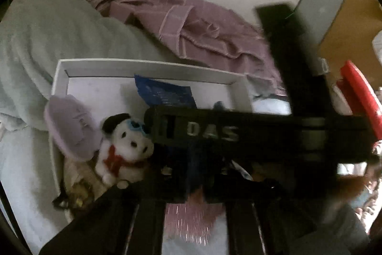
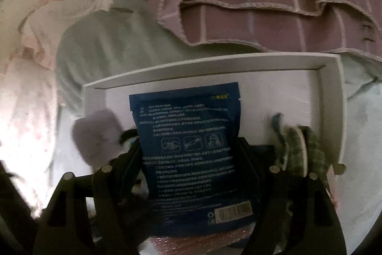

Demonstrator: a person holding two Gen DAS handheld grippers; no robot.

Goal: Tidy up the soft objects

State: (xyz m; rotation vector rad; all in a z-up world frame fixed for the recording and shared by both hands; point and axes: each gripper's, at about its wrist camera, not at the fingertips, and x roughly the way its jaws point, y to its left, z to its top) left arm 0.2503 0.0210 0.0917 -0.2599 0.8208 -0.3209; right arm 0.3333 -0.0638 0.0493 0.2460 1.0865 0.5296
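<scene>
Mid-sorting: right tongs [image 2: 188, 159] stand wide around a dark blue printed packet [image 2: 191, 135] over the shallow white cardboard tray [image 2: 210, 63]; left tongs [image 1: 191, 197] are closed, seemingly empty. Next, the packet must settle flat at frame centre.

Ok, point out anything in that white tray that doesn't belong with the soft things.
The blue packet stands out: a flat printed foil pouch with a barcode, lying in the white tray between the open fingers of the right gripper, beside the plush dog.

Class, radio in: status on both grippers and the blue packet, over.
Left gripper shut, contents unclear. Right gripper jaws wide astride blue packet, grip unconfirmed. Packet over white box; plush dog inside.
</scene>
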